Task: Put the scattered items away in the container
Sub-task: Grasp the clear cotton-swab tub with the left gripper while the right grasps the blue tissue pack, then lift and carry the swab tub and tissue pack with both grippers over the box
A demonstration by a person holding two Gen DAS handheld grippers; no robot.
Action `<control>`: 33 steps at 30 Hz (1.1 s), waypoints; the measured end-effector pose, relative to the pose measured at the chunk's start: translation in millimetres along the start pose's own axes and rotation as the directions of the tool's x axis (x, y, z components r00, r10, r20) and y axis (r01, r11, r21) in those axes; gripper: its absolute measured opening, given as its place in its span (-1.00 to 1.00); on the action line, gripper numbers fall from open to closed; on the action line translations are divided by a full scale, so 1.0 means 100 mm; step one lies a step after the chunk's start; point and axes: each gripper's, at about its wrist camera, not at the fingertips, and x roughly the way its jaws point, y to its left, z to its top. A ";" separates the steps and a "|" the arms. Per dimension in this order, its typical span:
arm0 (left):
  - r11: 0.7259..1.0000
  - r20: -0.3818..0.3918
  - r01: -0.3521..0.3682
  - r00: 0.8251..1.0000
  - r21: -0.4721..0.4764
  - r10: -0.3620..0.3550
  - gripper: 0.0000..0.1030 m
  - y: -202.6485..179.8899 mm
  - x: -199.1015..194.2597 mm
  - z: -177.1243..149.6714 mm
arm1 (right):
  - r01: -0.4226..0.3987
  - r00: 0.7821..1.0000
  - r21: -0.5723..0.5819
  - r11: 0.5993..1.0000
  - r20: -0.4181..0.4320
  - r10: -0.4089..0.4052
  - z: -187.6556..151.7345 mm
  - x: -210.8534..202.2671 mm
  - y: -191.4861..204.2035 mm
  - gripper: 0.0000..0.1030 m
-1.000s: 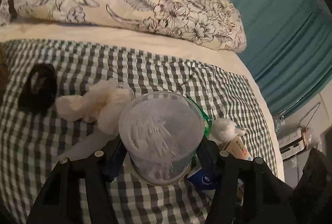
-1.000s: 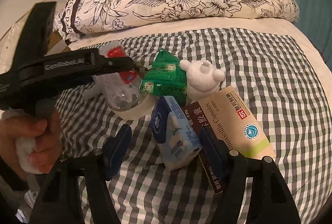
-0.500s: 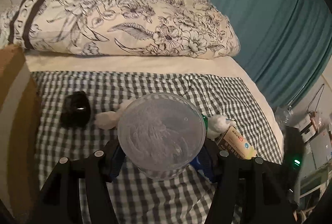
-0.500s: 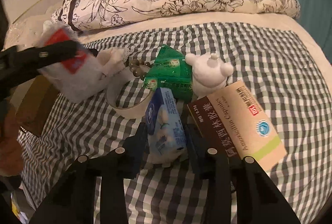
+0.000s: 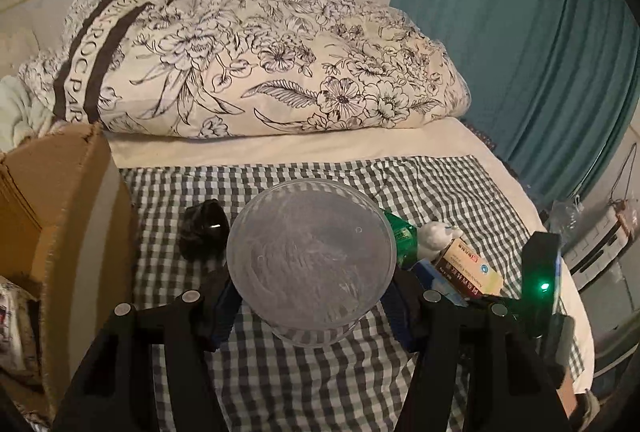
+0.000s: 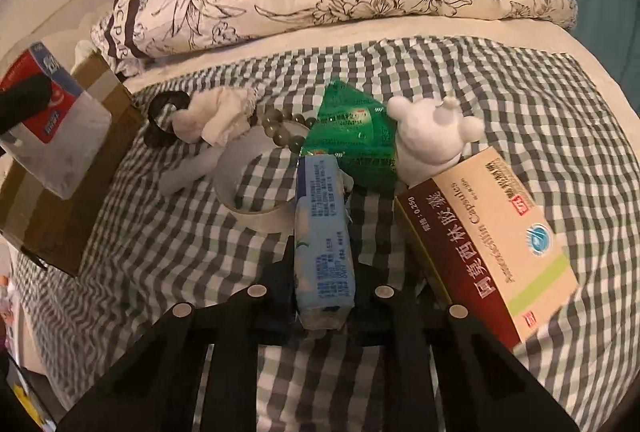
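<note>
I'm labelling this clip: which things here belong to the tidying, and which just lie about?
Job: cardboard box, cotton swab tub, tissue pack, medicine box, green packet, white toy, bead bracelet.
Lying about: floral duvet, teal curtain.

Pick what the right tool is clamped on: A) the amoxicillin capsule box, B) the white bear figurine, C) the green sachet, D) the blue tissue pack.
D: in the right wrist view the right tool, its jaws closing, pinches the blue tissue pack between its fingers, while the other three lie beyond or beside it on the checked cloth.
</note>
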 end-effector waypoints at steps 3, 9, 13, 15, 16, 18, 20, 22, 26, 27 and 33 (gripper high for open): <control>0.999 0.014 -0.026 1.000 0.030 0.025 0.21 -0.05 -0.11 -0.02 | 0.022 0.999 0.006 1.000 0.025 -0.023 -0.03 -0.19 0.02 -0.65; 0.998 0.020 -0.049 0.999 0.043 0.048 0.21 -0.12 -0.33 -0.06 | 0.061 0.994 0.044 0.997 0.084 -0.064 -0.18 -0.65 0.04 -0.65; 0.997 0.030 -0.067 0.997 0.041 0.066 0.21 -0.16 -0.52 -0.08 | 0.075 0.989 0.058 0.995 0.123 -0.082 -0.25 -0.99 0.13 -0.65; 0.997 0.033 -0.071 0.997 0.039 0.070 0.21 -0.17 -0.62 -0.10 | 0.080 0.986 0.058 0.995 0.143 -0.088 -0.28 -1.15 0.18 -0.65; 0.996 0.035 -0.074 0.997 0.038 0.073 0.21 -0.18 -0.67 -0.11 | 0.083 0.984 0.057 0.995 0.154 -0.091 -0.30 -1.24 0.22 -0.65; 0.996 0.042 -0.081 0.996 0.042 0.079 0.21 -0.20 -0.77 -0.13 | 0.089 0.980 0.055 0.994 0.174 -0.098 -0.33 -1.39 0.29 -0.65; 0.995 0.048 -0.088 0.995 0.049 0.086 0.21 -0.21 -0.85 -0.15 | 0.098 0.975 0.051 0.994 0.195 -0.106 -0.35 -1.54 0.34 -0.65; 0.994 0.055 -0.094 0.994 0.054 0.091 0.21 -0.22 -0.95 -0.18 | 0.104 0.970 0.049 0.993 0.216 -0.113 -0.37 -1.70 0.39 -0.65; 0.993 0.069 -0.099 0.993 0.060 0.095 0.21 -0.24 -1.14 -0.20 | 0.113 0.962 0.043 0.993 0.247 -0.120 -0.40 -1.94 0.49 -0.65; 0.993 0.074 -0.101 0.993 0.061 0.096 0.21 -0.25 -1.19 -0.21 | 0.116 0.960 0.043 0.992 0.253 -0.123 -0.40 -1.99 0.51 -0.65; 0.993 0.109 -0.101 0.990 0.066 0.093 0.21 -0.25 -1.48 -0.22 | 0.123 0.945 0.032 0.992 0.300 -0.127 -0.43 -2.29 0.66 -0.65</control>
